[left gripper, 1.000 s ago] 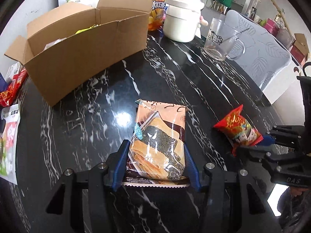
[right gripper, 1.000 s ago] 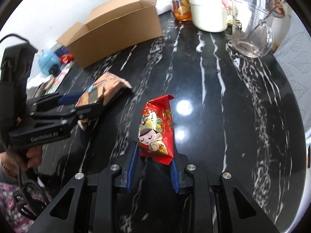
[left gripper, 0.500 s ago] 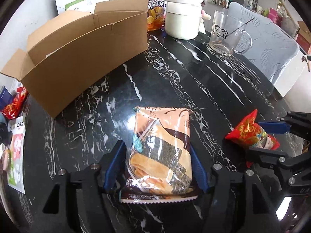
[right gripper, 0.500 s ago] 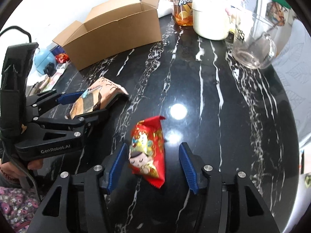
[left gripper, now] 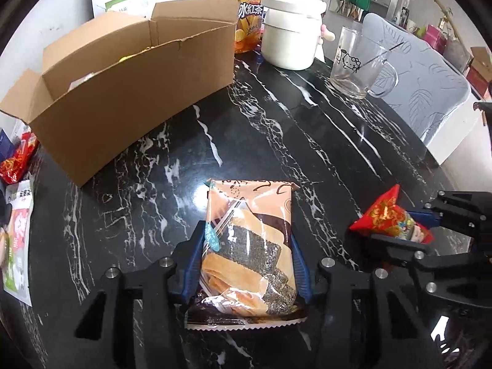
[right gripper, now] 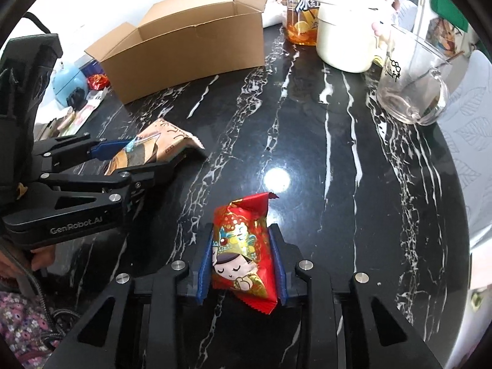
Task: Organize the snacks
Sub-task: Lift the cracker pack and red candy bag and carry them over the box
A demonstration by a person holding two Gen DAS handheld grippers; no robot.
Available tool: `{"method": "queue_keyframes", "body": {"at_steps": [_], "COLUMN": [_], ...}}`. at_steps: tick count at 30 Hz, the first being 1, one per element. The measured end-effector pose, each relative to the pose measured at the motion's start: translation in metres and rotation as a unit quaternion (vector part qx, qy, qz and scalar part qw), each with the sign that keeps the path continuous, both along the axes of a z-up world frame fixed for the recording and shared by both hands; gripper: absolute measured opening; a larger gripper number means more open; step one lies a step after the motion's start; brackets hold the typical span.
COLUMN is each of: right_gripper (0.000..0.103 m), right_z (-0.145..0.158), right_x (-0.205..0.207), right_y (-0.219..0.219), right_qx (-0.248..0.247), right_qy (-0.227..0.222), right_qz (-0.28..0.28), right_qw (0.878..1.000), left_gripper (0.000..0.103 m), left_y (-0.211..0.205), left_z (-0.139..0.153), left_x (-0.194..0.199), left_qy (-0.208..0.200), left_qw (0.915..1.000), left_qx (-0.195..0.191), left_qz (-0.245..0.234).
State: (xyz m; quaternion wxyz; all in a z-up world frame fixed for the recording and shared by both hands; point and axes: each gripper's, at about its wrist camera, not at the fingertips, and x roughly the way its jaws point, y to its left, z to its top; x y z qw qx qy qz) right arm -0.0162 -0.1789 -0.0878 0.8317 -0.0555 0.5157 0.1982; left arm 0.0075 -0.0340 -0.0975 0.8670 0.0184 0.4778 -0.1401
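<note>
A: Start at the left tool (left gripper: 247, 261). What has it got?

B: Its jaws have just been closing, and the blue pads now press both long sides of the seaweed cracker packet (left gripper: 249, 246). The packet's far end reaches out ahead of the fingertips over the desk (left gripper: 276, 129); I can't tell whether the near end is off the surface.

A: And the right tool (right gripper: 243, 261)?

B: Same story. It has just been closing too, and it stands narrow, pinched on the red candy packet (right gripper: 243, 252). The packet's twisted top pokes out ahead of the fingertips.

A: So which step is this?

B: I'd judge the grasp of both snacks is made, and the carry is not yet begun. Both tools point steeply down at the desk.

A: Where do they go?

B: Most likely the open cardboard box (left gripper: 129, 92), ahead and to the left of the left tool, well apart from both. Something yellow already shows inside it.

A: What does the move call for?

B: Lift clear, travel forward and left, and rise over the near wall and flaps before letting go. The right tool has farther to go, and the glass mug (right gripper: 412, 83) and white pot (right gripper: 347, 27) stand ahead to its right, so it should keep left.
</note>
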Motion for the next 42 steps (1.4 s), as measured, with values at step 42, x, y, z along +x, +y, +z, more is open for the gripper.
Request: {"method": "queue_keyframes", "body": {"at_steps": [42], "right_gripper": [0.032], "right_z": [0.107], "right_x": [0.051], "right_y": [0.111], "right_qx": [0.103], "right_qy": [-0.115], "right_qz": [0.156], "right_qw": [0.976], "left_gripper": [0.049], "left_y": [0.096], "left_z": [0.124], "left_x": [-0.011], "left_qy": [-0.136], "left_qw": [0.9849], "left_qx": [-0.017], "left_qz": [0.106]}}
